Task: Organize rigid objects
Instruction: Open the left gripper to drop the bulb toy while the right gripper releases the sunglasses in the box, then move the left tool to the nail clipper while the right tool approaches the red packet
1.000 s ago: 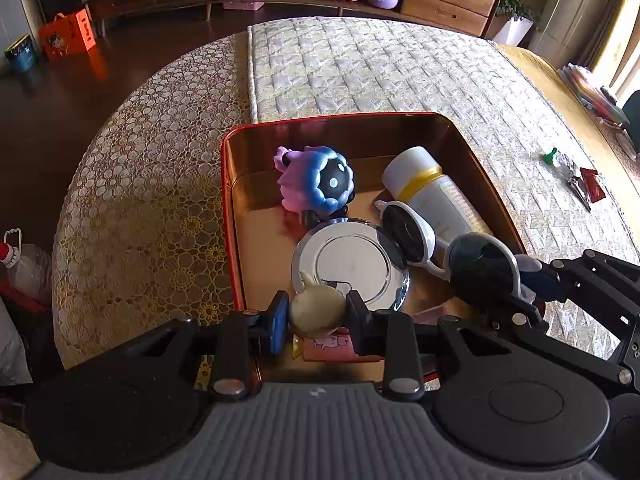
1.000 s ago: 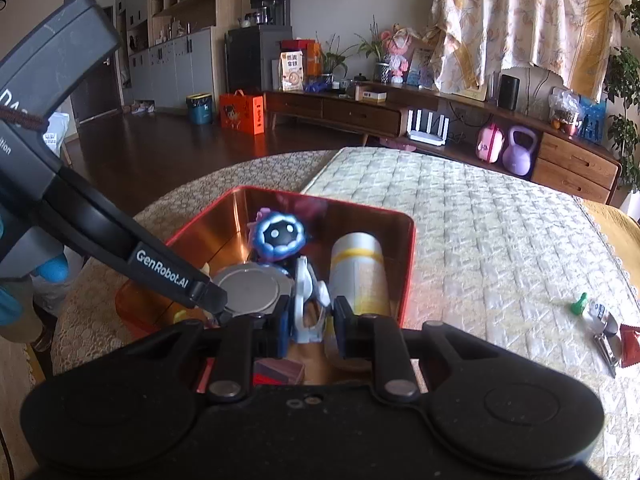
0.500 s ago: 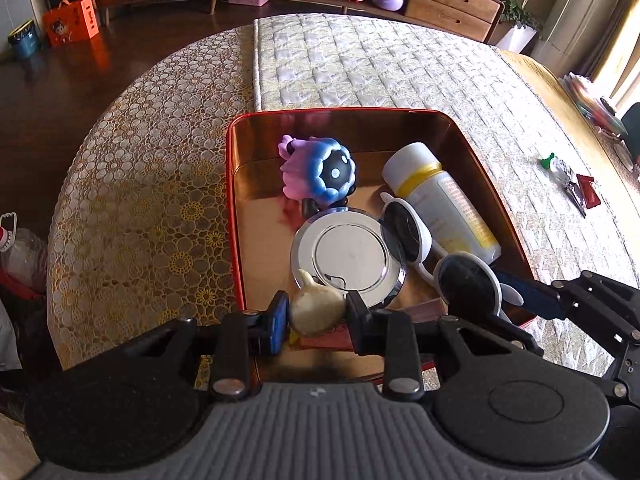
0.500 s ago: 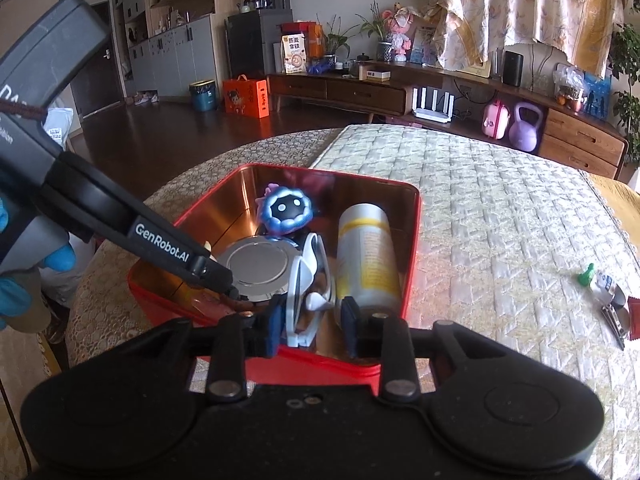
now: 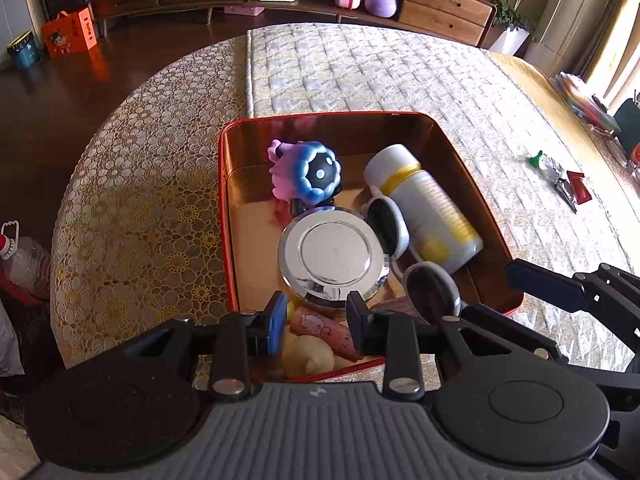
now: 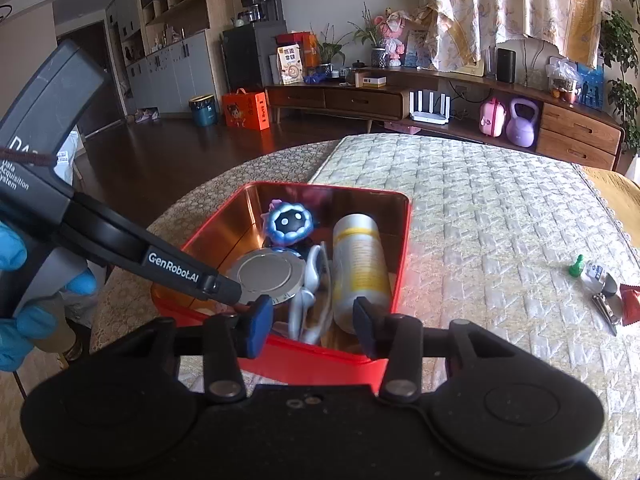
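Note:
A red tin tray (image 5: 222, 216) (image 6: 352, 364) on the round table holds a blue-and-pink flower toy (image 5: 308, 174) (image 6: 287, 222), a round silver lid (image 5: 333, 252) (image 6: 266, 272), white sunglasses (image 5: 400, 248) (image 6: 308, 300), a white-and-yellow bottle (image 5: 428, 204) (image 6: 360, 264), a pink tube (image 5: 324, 330) and a beige garlic-shaped piece (image 5: 307, 356). My left gripper (image 5: 316, 324) is open and empty just above the garlic piece. My right gripper (image 6: 314, 326) is open and empty at the tray's near wall, over the sunglasses.
A green-capped small bottle (image 5: 538, 159) (image 6: 588, 270), nail clippers (image 6: 606, 312) and a red packet (image 5: 578, 186) lie on the quilted cloth to the right. A plastic bottle (image 5: 20, 256) stands beyond the table's left edge. A sideboard runs along the far wall.
My left gripper opened and dropped the garlic piece into the tray's near corner. My right gripper opened, let go of the sunglasses in the tray, and drew back.

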